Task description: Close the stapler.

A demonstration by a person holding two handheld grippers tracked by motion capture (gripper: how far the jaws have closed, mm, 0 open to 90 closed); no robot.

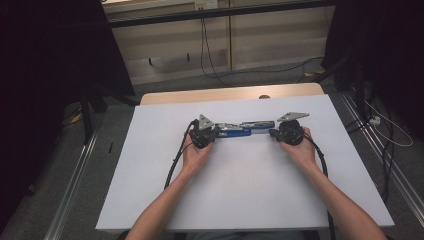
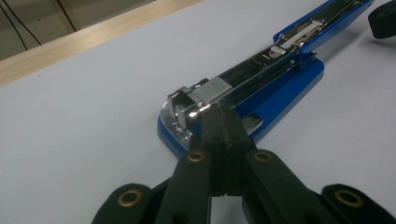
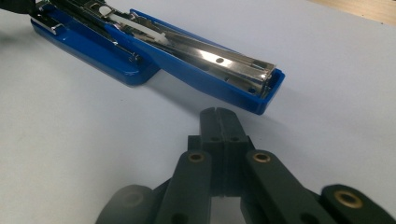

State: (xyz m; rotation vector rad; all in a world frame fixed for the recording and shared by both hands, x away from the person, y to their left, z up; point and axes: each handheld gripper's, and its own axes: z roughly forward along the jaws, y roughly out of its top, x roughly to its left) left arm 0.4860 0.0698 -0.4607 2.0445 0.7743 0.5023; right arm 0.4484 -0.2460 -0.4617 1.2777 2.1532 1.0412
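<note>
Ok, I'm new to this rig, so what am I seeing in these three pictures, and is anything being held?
There is no robot arm: a person sits at the white table holding a two-jaw tool in each hand. The high view looks down from above, with the left gripper at the left and the right gripper at the right. The other two pictures come from cameras riding on each tool, looking along its black jaws. Between the tools lies a blue stapler, swung open flat so its metal staple track shows. The left gripper's jaws are shut, their tips at the stapler's metal end. The right gripper's jaws are shut too, just short of the stapler's opened top. Nothing is gripped.
</note>
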